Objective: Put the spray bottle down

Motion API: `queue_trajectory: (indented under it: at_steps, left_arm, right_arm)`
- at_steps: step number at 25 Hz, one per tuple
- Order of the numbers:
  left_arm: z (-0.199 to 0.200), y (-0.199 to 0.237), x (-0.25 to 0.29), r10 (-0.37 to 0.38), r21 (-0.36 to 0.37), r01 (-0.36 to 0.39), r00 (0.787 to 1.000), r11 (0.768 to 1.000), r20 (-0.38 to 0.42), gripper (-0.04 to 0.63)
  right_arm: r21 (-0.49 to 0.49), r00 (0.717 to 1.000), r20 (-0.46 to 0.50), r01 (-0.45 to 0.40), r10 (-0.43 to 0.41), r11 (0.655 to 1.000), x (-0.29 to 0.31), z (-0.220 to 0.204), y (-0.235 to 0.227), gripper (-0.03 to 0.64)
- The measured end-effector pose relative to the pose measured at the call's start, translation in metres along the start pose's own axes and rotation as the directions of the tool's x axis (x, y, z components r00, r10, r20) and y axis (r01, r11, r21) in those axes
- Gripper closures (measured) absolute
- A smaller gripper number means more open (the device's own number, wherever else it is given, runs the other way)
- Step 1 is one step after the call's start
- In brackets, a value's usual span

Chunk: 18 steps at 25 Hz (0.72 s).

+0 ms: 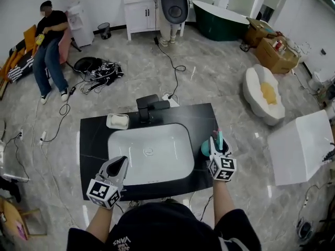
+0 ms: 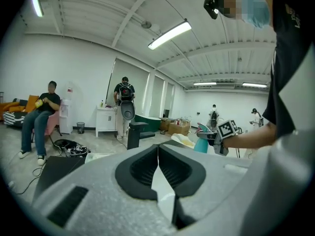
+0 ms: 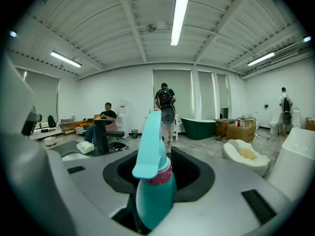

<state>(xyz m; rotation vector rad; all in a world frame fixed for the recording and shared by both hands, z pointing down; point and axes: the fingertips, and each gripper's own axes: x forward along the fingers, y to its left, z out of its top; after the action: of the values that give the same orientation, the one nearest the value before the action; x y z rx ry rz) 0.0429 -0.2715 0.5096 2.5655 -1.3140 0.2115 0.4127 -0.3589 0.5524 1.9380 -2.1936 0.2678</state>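
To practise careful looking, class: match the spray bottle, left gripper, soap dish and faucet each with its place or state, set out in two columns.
1 spray bottle
2 left gripper
3 soap dish
4 faucet

A black, behind the basin
B shut, nothing in it
C held by the right gripper
D white, left of the faucet

Pairs: 1-C, 2-B, 3-D, 4-A

The person wears a black short-sleeved top [image 1: 167,228] with white lettering. The left gripper [image 1: 121,163] and right gripper [image 1: 219,146] are grey, black-lined, each with a black-and-white marker cube [image 1: 103,192].
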Motion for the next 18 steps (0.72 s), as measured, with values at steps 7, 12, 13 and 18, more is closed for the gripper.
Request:
queue_trajectory:
  at_steps: [7,12,13,18]
  left_arm:
    - [-0.003,0.001,-0.010,0.073,-0.011,-0.073,0.997,0.997,-0.018,0.575]
    - [-0.008,0.002,-0.012,0.092,-0.011,-0.092,0.995,0.996,-0.026,0.575]
    - [-0.008,0.002,-0.012,0.095,-0.010,-0.095,0.995,0.995,-0.027,0.575]
    - [-0.007,0.003,-0.011,0.101,-0.013,-0.102,0.995,0.995,-0.023,0.575]
  right_arm:
    - [-0.048,0.999,0.011,-0.033,0.034,0.998,0.038,0.004,-0.003,0.459]
    - [-0.034,1.000,0.002,-0.013,0.013,0.999,0.052,-0.002,-0.007,0.459]
    - [-0.030,1.000,0.006,-0.012,0.012,0.999,0.052,-0.002,-0.008,0.459]
    - [0.002,1.000,0.006,-0.012,0.012,1.000,0.053,-0.003,-0.011,0.453]
